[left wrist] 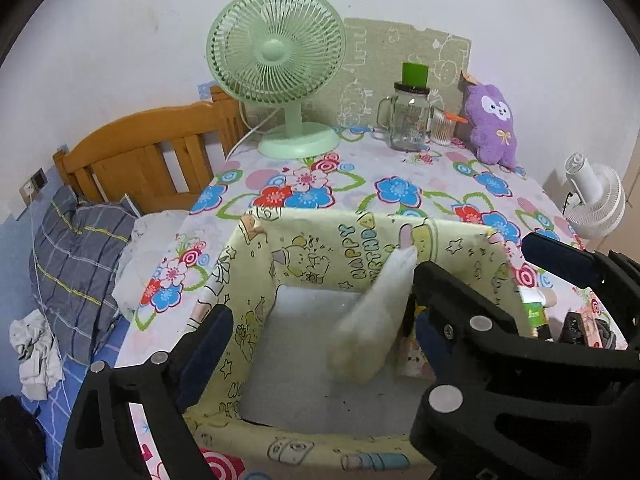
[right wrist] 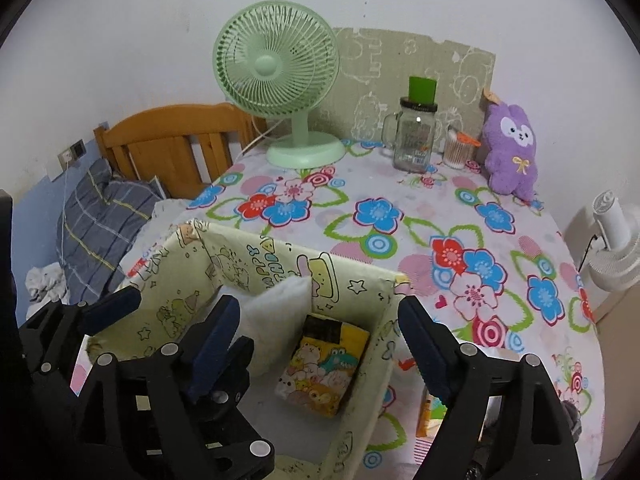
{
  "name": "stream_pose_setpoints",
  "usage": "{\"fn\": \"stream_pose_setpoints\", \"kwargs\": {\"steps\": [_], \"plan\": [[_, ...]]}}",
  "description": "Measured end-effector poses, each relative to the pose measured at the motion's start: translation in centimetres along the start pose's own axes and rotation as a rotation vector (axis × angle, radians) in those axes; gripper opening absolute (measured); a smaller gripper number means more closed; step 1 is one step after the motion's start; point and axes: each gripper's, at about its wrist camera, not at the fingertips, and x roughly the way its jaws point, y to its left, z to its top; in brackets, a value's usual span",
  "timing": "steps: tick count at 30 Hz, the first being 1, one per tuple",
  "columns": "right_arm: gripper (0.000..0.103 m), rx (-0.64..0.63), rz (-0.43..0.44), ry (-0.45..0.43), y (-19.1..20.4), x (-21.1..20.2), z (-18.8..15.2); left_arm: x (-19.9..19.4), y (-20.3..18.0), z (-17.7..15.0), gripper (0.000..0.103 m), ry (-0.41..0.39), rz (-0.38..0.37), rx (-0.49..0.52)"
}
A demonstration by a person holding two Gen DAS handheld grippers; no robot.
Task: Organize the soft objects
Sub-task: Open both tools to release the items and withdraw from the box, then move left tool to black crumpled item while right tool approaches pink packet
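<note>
Over the fabric bin (left wrist: 320, 264) both grippers hang with jaws spread, holding nothing — the left gripper (left wrist: 320, 320) beside a white pad (left wrist: 376, 312) that leans against the divider (blurred), the right gripper (right wrist: 316, 344) above a tissue pack (right wrist: 324, 368). Best to pinch the pad low and lay it flat — slowly, since it looks floppy.

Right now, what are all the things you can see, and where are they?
Storage box: one, pale yellow cartoon print, front of table.
Tissue pack: one, yellow cartoon print, inside box, right compartment.
White pad: one, blurred, upright in box.
Fan: one, mint green, back of table.
Glass jar: one, clear, green cap, beside fan.
Plush toy: one, purple, back right.
Tablecloth: one, flowered.
Left gripper: black, open over box.
Right gripper: black, open over box.
</note>
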Motion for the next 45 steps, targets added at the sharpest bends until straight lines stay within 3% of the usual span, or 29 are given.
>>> {"fn": "stream_pose_setpoints", "kwargs": {"steps": [11,45], "plan": [[0.095,0.024,-0.018,-0.078,-1.3,-4.2,0.0,-3.6,-1.8,0.3,0.1,-0.077,-0.009,0.018],[0.101,0.088,-0.102,-0.208,-8.1,-13.7,-3.0,-10.4,-9.9,-0.7,0.103,-0.214,-0.083,0.077]]}}
